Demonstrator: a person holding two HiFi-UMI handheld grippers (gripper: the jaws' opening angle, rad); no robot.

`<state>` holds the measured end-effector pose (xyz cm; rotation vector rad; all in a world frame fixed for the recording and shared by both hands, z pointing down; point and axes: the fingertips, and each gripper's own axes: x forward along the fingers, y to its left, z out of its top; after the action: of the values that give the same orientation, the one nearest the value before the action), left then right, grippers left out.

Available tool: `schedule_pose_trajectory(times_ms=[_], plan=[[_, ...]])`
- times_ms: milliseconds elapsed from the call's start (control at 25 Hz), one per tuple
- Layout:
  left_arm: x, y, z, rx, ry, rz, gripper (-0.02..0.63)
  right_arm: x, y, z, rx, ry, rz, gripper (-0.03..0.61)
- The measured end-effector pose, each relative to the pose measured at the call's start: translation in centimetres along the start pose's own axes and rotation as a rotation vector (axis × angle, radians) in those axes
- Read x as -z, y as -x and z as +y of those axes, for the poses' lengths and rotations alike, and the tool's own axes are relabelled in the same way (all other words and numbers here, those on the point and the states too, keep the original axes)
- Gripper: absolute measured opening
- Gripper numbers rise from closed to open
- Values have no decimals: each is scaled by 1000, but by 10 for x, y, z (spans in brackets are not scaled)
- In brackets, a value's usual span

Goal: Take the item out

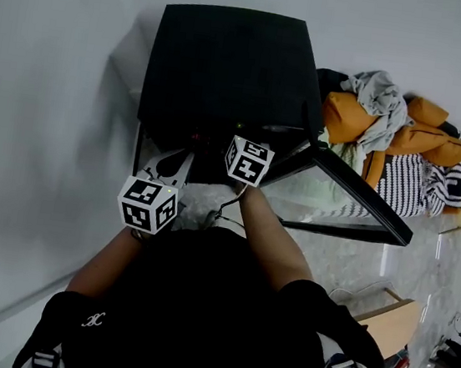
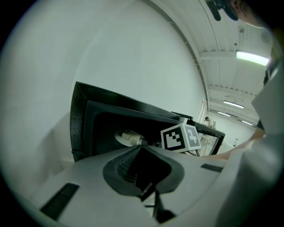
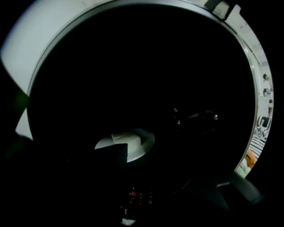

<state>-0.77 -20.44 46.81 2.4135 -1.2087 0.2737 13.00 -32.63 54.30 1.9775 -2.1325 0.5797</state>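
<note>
Black box-shaped oven [image 1: 221, 60] with its glass door [image 1: 355, 199] swung to the lower right. The right gripper [image 1: 245, 166] reaches into the dark cavity, fingers spread wide toward the round white plate [image 3: 133, 144] bearing a pale item [image 3: 120, 136], which is apparently not yet gripped. The left gripper [image 2: 142, 150], fingers together and empty, hangs outside, leaving the opening free.

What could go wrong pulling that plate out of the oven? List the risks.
1. The oven is dark inside. The plate and the pale item on it barely show, so a grab may miss or tip the plate.
2. The open door stands close beside the right arm, so pulling back could bump it.
</note>
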Motion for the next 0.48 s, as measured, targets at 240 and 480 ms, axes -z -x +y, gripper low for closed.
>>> schedule_pose_trajectory(times_ms=[240, 480], plan=[[-1, 4, 14, 1, 7, -4, 8, 1, -4, 2, 34, 42, -4, 183], [-2, 5, 21, 11, 16, 0, 8, 0, -2, 3, 47, 45, -1, 183]])
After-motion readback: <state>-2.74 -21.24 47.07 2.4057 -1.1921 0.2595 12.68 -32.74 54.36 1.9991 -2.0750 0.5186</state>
